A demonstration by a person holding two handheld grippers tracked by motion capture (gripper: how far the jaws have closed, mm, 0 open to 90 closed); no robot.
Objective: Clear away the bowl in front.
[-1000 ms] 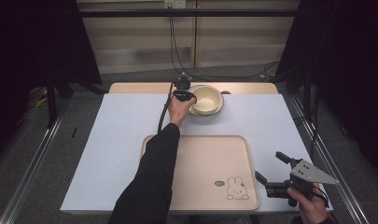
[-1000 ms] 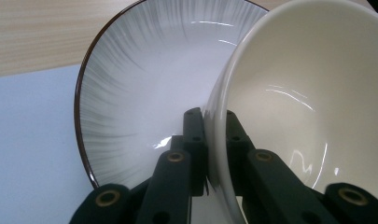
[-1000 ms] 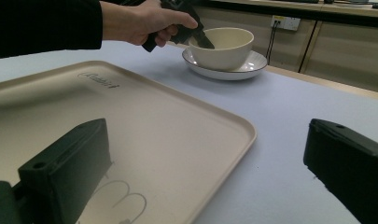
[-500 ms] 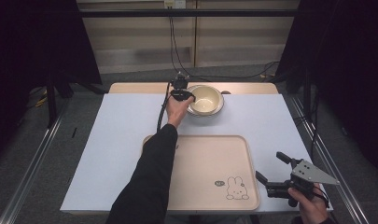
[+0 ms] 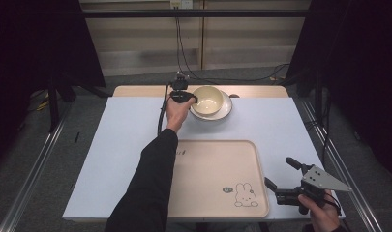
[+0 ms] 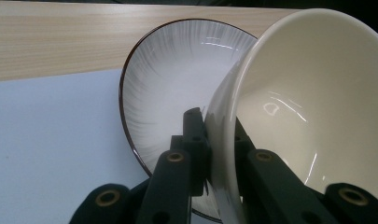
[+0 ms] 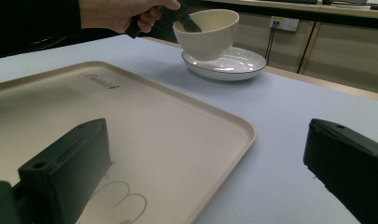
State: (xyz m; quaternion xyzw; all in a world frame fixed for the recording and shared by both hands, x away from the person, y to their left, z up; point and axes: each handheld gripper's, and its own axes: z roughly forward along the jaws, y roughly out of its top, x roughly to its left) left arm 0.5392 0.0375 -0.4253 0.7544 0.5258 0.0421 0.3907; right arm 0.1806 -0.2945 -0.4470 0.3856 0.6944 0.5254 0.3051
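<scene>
A cream bowl [image 5: 208, 100] hangs tilted just above a white plate with a dark rim [image 5: 224, 111] at the table's far edge. My left gripper [image 5: 188, 99] is shut on the bowl's near rim, one jaw inside and one outside. In the left gripper view, the bowl's wall [image 6: 308, 107] is pinched in my left gripper [image 6: 219, 128], with the plate [image 6: 177, 70] behind it. My right gripper [image 5: 278, 171] is open and holds nothing at the front right, beside the beige tray [image 5: 208, 164]. In the right gripper view, the bowl [image 7: 207, 32] floats over the plate [image 7: 233, 65].
The beige tray [image 7: 130, 116], with a rabbit print [image 5: 242, 194] in its near right corner, lies on the white table cover [image 5: 116, 140]. A strip of bare wooden tabletop [image 5: 261, 91] runs behind the plate. The left gripper's cable [image 5: 160, 113] trails beside the forearm.
The left hand has raised the bowl a little off the plate and drawn it slightly left, tilting it. The right gripper has stayed put.
</scene>
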